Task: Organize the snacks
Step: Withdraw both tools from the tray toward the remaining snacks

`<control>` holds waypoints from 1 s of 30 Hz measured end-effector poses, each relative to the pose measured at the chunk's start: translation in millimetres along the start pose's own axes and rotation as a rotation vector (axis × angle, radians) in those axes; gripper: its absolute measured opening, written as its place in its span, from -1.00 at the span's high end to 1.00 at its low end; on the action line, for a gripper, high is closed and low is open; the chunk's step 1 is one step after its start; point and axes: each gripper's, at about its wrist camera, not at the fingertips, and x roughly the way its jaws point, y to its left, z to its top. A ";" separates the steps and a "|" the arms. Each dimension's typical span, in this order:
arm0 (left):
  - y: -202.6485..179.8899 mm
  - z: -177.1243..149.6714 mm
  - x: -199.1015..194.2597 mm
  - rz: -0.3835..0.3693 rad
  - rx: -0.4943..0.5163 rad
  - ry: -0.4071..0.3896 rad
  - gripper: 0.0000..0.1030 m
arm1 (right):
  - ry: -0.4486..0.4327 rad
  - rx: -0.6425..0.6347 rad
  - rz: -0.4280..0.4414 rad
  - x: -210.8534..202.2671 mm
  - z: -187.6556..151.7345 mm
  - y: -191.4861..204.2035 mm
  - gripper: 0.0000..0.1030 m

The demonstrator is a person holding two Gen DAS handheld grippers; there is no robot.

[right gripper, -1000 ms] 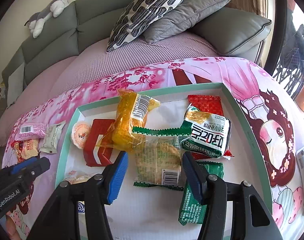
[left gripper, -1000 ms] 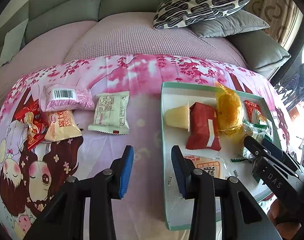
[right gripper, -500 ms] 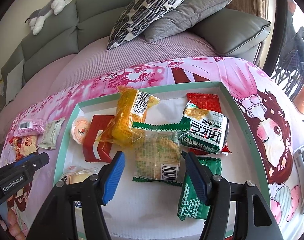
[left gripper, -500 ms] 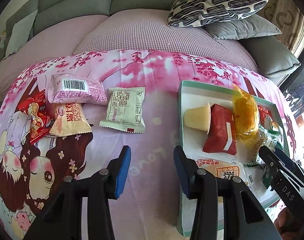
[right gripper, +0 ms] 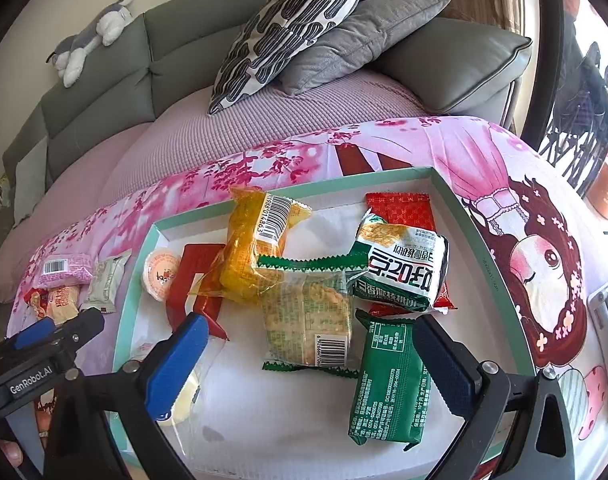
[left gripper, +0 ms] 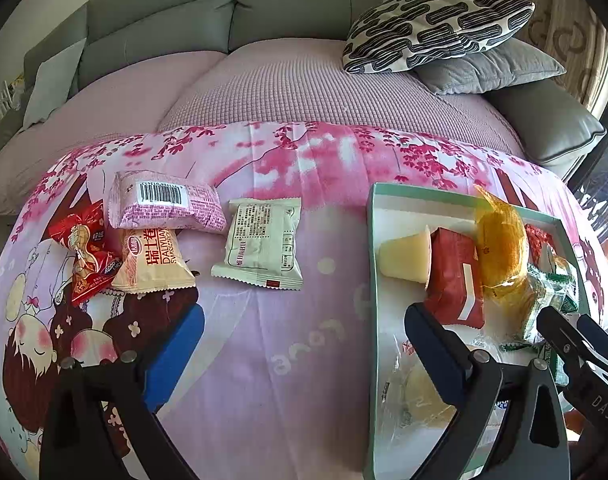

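A mint-rimmed white tray holds several snacks: a yellow pack, a clear cracker pack, green packs, a red pack. The tray also shows in the left wrist view. On the pink cloth at left lie a white pack, a pink pack, a beige pack and a red pack. My left gripper is open wide and empty, below the white pack. My right gripper is open and empty over the tray, around the cracker pack.
The cloth-covered table stands before a grey sofa with a lilac cover, patterned cushion and grey cushion. A plush toy lies on the sofa back. A metal object lies right of the tray.
My left gripper has moved left off the tray toward the loose packs and its jaws have opened wider. My right gripper's jaws have also opened wider over the tray.
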 end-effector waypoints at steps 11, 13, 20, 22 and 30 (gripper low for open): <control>8.1 0.5 -6.7 -0.051 -0.057 -0.096 -0.95 | -0.052 0.022 0.064 -6.2 3.3 -1.0 -1.00; 8.0 0.9 -8.0 -0.051 -0.058 -0.111 -0.95 | -0.090 0.007 0.075 -9.9 2.5 0.8 -1.00; 7.8 4.8 -14.3 -0.020 -0.028 -0.137 -0.95 | -0.133 -0.080 0.074 -14.1 1.5 17.2 -1.00; 9.2 6.1 -18.0 -0.007 -0.019 -0.155 -0.95 | -0.139 -0.088 0.075 -16.2 2.3 21.0 -1.00; 23.6 7.6 -25.5 0.136 -0.038 -0.200 -0.95 | -0.137 -0.096 0.038 -19.6 2.3 30.1 -1.00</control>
